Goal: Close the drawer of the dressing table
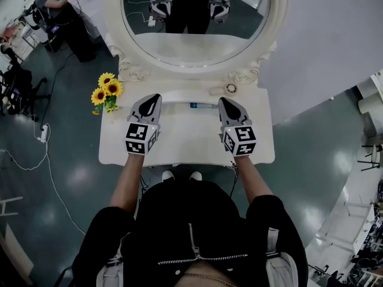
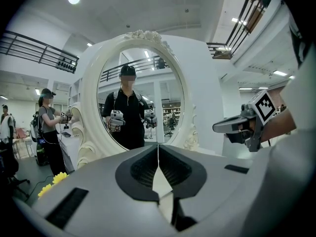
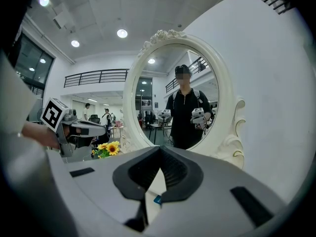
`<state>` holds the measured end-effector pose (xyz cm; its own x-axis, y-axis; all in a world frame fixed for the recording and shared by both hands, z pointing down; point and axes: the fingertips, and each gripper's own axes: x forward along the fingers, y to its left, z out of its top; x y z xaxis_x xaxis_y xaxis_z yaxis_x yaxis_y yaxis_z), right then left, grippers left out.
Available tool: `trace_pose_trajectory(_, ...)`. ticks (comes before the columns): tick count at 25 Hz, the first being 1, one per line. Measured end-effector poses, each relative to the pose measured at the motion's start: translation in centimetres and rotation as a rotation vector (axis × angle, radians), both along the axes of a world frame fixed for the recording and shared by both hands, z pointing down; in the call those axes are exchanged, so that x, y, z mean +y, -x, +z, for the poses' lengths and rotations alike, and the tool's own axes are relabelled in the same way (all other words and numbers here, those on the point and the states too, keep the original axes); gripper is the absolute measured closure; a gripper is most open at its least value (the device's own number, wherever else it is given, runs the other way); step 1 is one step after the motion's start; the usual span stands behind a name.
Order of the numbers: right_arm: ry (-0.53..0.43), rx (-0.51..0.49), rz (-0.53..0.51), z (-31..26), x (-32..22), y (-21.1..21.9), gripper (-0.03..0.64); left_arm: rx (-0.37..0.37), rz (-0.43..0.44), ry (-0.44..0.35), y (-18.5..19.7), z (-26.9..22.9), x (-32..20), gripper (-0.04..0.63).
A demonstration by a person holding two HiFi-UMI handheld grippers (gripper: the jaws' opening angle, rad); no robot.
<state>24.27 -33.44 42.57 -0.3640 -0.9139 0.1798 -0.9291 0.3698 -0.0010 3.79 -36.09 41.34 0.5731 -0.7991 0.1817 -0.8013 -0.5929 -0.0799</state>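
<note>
The white dressing table stands right in front of me, with a big oval mirror at its back. No drawer front shows in any view; the table's near edge meets my body. My left gripper hovers over the left half of the tabletop, jaws shut and empty, tips meeting toward the mirror. Over the right half, my right gripper is likewise shut with nothing held. Each gripper sees the other from the side: the right gripper and the left gripper.
A bunch of sunflowers stands at the table's back left corner. A small blue and white tube lies between the grippers, and a small ring-like object sits by the mirror base. A person stands at far left; cables cross the floor.
</note>
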Motion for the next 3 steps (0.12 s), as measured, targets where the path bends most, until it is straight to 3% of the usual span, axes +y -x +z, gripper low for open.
trace_pose_trajectory(3,0.003,0.001,-0.002,0.16,-0.13,0.04,0.615,-0.004,-0.001,0.001,0.08,0.13,-0.04,0.572)
